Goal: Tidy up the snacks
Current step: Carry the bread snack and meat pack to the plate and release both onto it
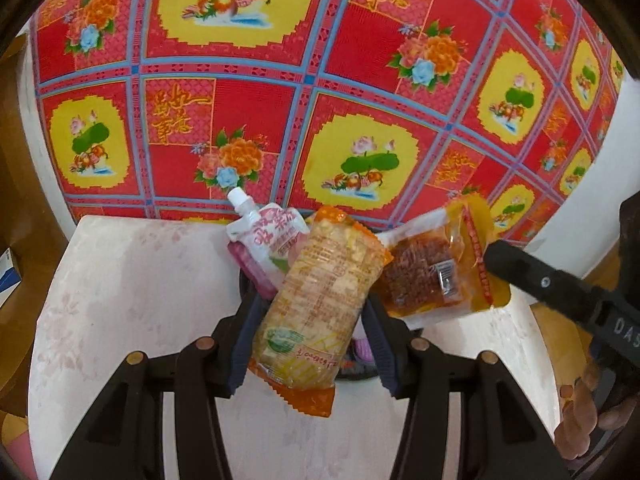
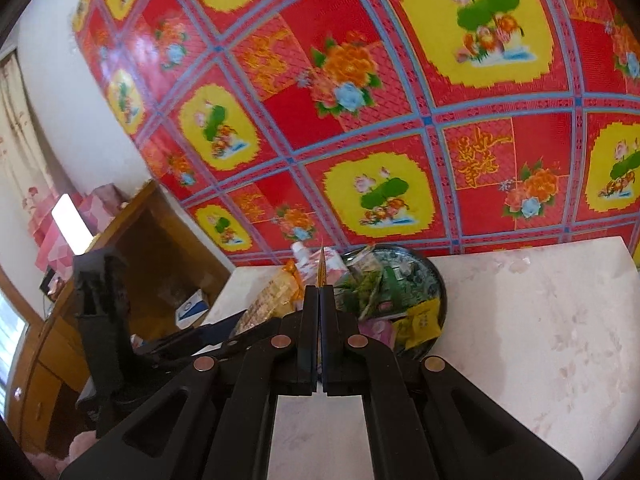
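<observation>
My left gripper (image 1: pixel 312 320) clamps the cracker pack (image 1: pixel 316 300) above the tray (image 2: pixel 434 276); my right gripper (image 2: pixel 320 308) pinches the jerky packet (image 1: pixel 436 272); placing step; next, lower and release.

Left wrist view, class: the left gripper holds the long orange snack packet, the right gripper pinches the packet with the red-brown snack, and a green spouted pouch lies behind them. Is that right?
One detail is wrong: the spouted pouch is white and pink, not green, as the left wrist view shows. The rest stands: the left gripper holds the long orange packet, and the right gripper pinches the red-brown snack packet.
</observation>
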Available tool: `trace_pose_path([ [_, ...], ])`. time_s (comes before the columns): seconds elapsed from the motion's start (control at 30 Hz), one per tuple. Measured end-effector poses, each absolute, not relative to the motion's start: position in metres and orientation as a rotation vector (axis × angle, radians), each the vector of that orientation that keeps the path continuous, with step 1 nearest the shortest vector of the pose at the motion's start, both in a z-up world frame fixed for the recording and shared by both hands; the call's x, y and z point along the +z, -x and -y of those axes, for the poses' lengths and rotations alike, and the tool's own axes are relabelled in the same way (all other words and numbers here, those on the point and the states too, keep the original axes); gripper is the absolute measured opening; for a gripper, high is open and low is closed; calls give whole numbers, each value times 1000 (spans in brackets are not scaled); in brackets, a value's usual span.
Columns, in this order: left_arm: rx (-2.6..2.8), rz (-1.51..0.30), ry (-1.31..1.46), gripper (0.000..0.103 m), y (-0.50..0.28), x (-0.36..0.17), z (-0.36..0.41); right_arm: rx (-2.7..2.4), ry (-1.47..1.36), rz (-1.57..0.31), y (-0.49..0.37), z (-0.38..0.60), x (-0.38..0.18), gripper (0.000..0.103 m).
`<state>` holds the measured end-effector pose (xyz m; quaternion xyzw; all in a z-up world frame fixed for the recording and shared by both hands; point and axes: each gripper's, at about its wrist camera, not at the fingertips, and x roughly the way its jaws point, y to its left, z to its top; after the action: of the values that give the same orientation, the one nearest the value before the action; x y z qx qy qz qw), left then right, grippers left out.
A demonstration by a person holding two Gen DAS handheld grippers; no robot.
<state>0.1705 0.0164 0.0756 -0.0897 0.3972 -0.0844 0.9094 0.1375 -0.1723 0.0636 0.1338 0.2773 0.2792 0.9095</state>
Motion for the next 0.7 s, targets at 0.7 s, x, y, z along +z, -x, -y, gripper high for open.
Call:
trace_pose_path([
  [0.7, -188, -821, 158, 54, -190, 48, -3, 501, -383, -672, -195, 194, 13, 6],
])
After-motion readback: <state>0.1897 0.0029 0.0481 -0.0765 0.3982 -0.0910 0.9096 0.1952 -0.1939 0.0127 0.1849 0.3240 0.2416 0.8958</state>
